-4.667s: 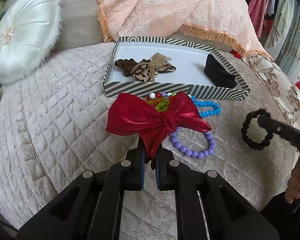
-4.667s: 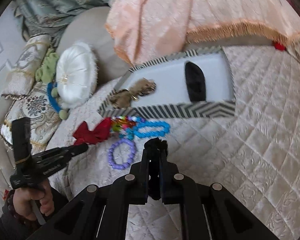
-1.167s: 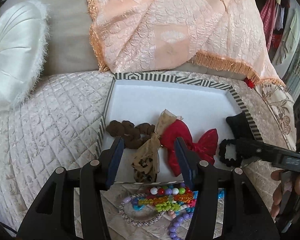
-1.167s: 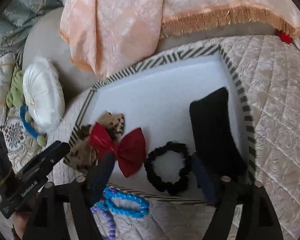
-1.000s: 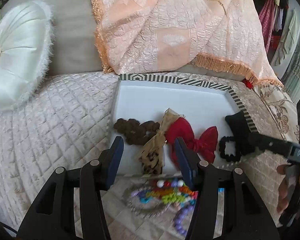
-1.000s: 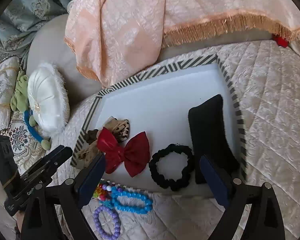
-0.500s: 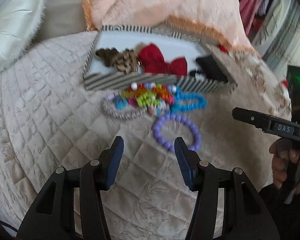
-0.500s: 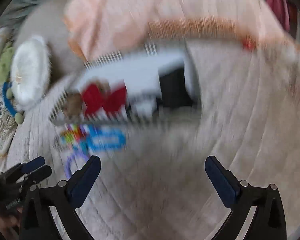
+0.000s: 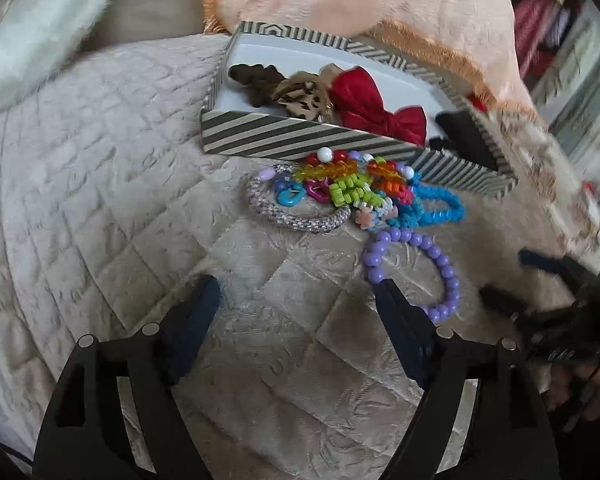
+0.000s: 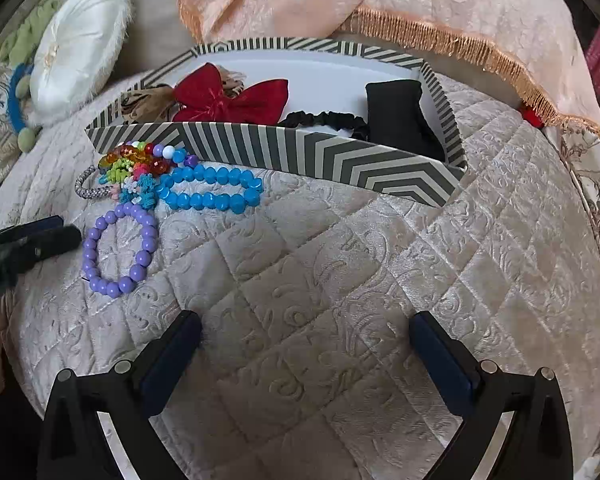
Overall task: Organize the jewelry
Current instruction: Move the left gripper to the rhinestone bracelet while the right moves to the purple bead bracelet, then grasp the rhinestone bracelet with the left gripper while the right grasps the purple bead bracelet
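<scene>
Both grippers are wide open and hold nothing: the left gripper (image 9: 296, 300) hangs over the quilted bedspread (image 10: 340, 280) near the purple bead bracelet (image 9: 416, 268), and the right gripper (image 10: 306, 336) hangs over bare quilt. The striped box (image 10: 300, 152) holds the red bow (image 10: 228, 100), the black scrunchie (image 10: 324, 118) and a black pouch (image 10: 396, 108). The blue bead bracelet (image 10: 212, 188) and a colourful pile of bracelets (image 9: 340, 188) lie just in front of the box.

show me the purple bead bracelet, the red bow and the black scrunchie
purple bead bracelet (image 10: 118, 246), right wrist view, on its bottom beads
red bow (image 10: 220, 98), right wrist view, at its centre knot
black scrunchie (image 10: 324, 119), right wrist view, on its near edge
</scene>
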`<state>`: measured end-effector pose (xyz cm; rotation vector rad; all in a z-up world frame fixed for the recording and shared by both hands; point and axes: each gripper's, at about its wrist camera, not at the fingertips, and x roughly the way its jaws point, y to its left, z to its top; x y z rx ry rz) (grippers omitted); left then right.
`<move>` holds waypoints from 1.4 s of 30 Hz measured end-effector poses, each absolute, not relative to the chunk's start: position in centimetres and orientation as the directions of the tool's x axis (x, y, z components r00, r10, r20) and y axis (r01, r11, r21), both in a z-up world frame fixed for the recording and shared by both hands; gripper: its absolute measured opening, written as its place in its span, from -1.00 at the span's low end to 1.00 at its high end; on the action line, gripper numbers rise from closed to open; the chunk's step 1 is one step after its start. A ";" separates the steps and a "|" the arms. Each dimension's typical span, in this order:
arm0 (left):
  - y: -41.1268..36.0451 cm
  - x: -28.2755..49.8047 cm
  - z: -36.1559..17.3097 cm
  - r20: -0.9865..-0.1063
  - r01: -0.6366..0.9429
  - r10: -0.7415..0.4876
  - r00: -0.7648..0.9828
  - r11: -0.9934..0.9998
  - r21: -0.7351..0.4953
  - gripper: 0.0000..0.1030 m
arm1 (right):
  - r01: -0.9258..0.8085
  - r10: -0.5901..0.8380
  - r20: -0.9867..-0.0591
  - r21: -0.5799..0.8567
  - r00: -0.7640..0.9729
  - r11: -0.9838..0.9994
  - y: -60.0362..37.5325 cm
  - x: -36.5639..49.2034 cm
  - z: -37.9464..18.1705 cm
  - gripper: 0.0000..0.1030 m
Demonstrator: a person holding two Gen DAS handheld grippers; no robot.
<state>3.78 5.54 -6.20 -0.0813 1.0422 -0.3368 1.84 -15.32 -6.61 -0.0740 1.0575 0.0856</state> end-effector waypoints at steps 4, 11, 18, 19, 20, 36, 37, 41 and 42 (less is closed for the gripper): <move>6.5 3.7 -4.7 -0.797 0.212 -0.344 0.497 0.938 -0.273 0.56 | -0.129 0.169 -0.805 0.116 0.568 0.985 -14.6 1.7 -4.1 0.98; 7.9 5.9 -4.0 -0.774 0.140 -0.308 0.553 0.950 -0.278 0.56 | -0.274 0.306 -0.779 0.178 0.548 0.945 -10.3 2.4 -4.5 0.22; 6.4 7.6 -6.4 -0.832 0.122 -0.191 0.521 0.981 -0.149 0.55 | -0.321 0.315 -0.810 0.166 0.495 0.932 -8.4 4.3 -6.7 -0.07; 6.3 7.7 -6.5 -0.832 0.127 -0.182 0.523 0.983 -0.135 0.55 | -0.328 0.308 -0.815 0.154 0.492 0.932 -8.2 4.2 -6.7 -0.07; 6.1 7.8 -6.6 -0.833 0.129 -0.181 0.522 0.983 -0.133 0.55 | -0.334 0.302 -0.817 0.143 0.492 0.932 -7.9 4.1 -6.8 -0.07; 5.4 2.9 -2.7 -0.757 0.322 -0.363 0.543 0.923 -0.211 -0.91 | -0.394 0.283 -0.813 0.073 0.509 0.916 -7.9 2.0 -5.6 -0.83; 5.5 2.4 -2.3 -0.755 0.328 -0.360 0.548 0.923 -0.202 -0.91 | -0.389 0.292 -0.809 0.085 0.511 0.917 -8.6 1.5 -5.1 -0.83; 6.8 0.7 -1.2 -0.731 0.308 -0.355 0.583 0.929 -0.206 -0.91 | -0.363 0.311 -0.791 0.121 0.528 0.924 -10.6 -0.2 -3.5 -0.83; 7.3 0.4 -1.1 -0.725 0.299 -0.362 0.586 0.928 -0.222 -0.91 | -0.350 0.317 -0.783 0.136 0.535 0.927 -11.1 -0.7 -3.1 -0.84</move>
